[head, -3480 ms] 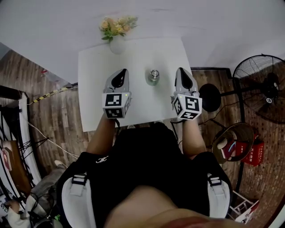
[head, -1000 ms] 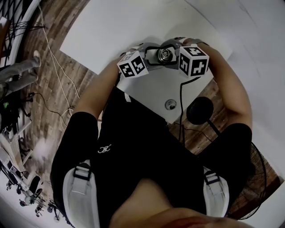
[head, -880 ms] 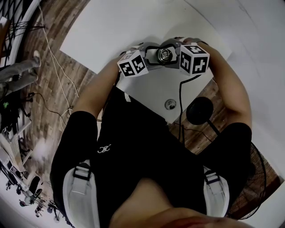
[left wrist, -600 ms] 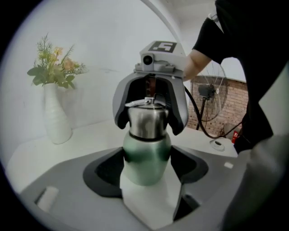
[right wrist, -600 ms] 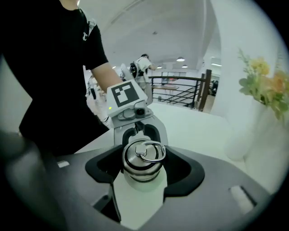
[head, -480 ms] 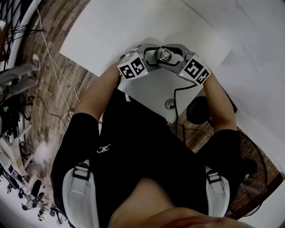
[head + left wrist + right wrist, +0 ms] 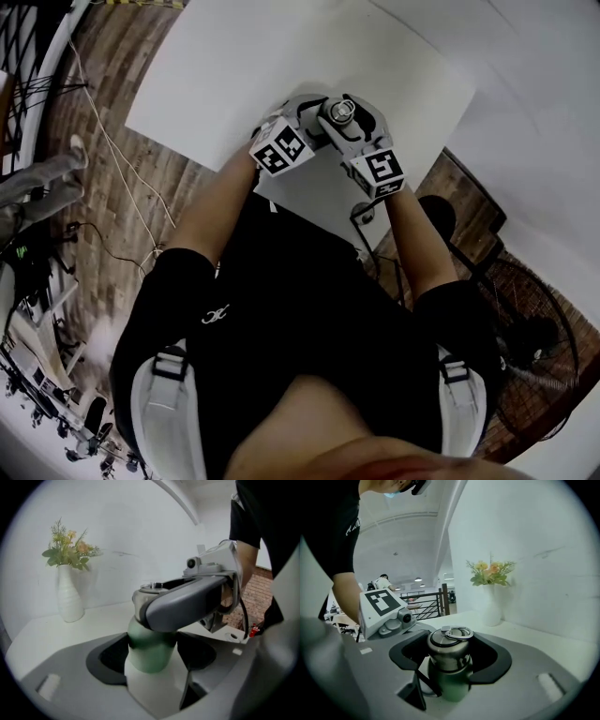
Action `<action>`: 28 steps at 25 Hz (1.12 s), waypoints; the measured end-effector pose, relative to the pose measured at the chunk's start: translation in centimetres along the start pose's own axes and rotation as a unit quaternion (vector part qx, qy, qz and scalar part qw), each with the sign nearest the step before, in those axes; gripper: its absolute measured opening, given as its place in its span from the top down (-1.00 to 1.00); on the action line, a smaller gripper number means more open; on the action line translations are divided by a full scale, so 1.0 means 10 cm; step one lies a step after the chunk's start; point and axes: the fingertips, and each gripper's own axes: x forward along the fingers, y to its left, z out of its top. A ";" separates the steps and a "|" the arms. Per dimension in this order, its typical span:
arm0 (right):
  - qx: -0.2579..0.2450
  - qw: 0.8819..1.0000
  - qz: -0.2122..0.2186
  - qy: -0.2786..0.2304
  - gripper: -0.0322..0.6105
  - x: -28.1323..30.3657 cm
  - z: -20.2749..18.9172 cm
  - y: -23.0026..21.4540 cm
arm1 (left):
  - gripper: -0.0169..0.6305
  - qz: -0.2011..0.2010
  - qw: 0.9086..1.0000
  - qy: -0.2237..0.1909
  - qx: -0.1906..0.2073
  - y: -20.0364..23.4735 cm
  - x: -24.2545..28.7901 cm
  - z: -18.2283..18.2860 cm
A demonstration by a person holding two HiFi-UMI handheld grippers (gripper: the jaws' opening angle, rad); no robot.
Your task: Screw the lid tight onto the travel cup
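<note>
Gripping cup [image 7: 149, 644]: left tongs [image 7: 152, 667]; lid [image 7: 447, 651]: right tongs [image 7: 449, 667]. Ring [image 7: 458, 632] clear only in right gripper view.

Right hand-held gripper [image 7: 344, 118] swung clockwise round lid [image 7: 449, 644], marker cube [image 7: 377, 172] now lower

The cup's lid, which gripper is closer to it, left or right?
Right. The right gripper clamps the lid itself; the left gripper holds the green cup body below it.
</note>
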 end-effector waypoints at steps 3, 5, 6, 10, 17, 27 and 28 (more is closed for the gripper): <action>0.015 0.998 -0.062 -0.016 0.06 -0.01 -0.01 -0.03 | -0.21 0.037 0.999 -0.003 -0.029 0.00 -0.01 -0.01; 0.022 0.995 -0.094 -0.023 0.06 -0.01 -0.03 -0.04 | -0.22 0.065 0.997 -0.011 -0.048 0.00 -0.02 -0.01; 0.025 0.994 -0.105 -0.025 0.06 -0.01 -0.03 -0.04 | -0.22 0.076 0.995 -0.014 -0.055 0.01 -0.03 -0.01; 0.032 0.991 -0.124 -0.033 0.06 -0.01 -0.03 -0.05 | -0.22 0.093 0.993 -0.020 -0.068 0.02 -0.02 -0.03; 0.038 0.997 -0.064 -0.004 0.05 -0.08 -0.02 -0.04 | -0.21 0.074 0.996 -0.018 -0.053 0.01 0.00 -0.06; -0.241 0.928 0.198 0.206 0.01 -0.29 -0.02 0.13 | -0.21 -0.046 0.999 -0.003 0.026 -0.04 0.02 -0.01; -0.273 0.906 0.225 0.233 0.01 -0.29 -0.07 0.15 | -0.21 -0.055 0.998 0.000 0.033 -0.04 0.01 -0.02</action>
